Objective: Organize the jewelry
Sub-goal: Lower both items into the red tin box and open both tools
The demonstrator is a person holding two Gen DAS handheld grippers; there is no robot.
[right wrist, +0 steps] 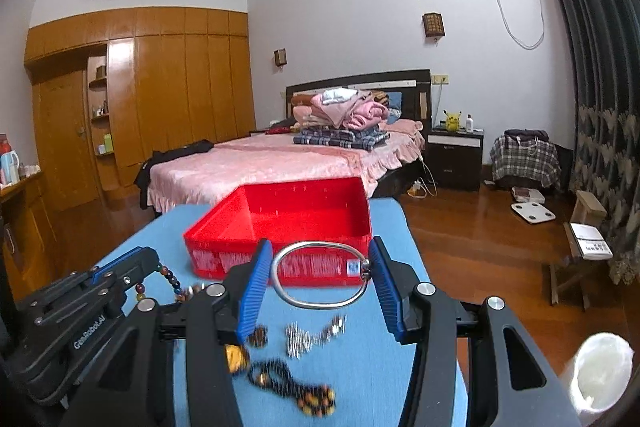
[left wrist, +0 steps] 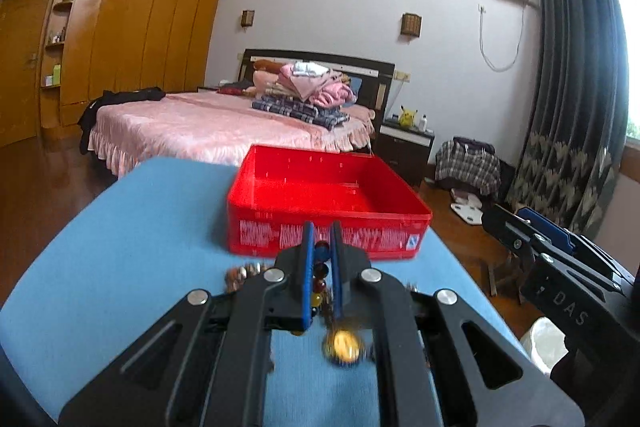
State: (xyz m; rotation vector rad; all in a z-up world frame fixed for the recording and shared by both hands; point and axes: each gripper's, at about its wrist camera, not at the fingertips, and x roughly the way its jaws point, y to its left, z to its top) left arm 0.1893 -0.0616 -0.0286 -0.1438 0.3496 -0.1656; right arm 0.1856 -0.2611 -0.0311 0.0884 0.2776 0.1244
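A red tray stands on the blue table; it also shows in the right wrist view. My left gripper is shut on a string of coloured beads, lifted just before the tray; a blurred gold pendant hangs below. My right gripper holds a silver bangle between its blue pads, above the table. A silver chain and a dark beaded piece lie on the table beneath.
A small bead cluster lies left of my left gripper. A pink bed stands beyond the table. The table's right edge drops to a wooden floor. A white bin stands at lower right.
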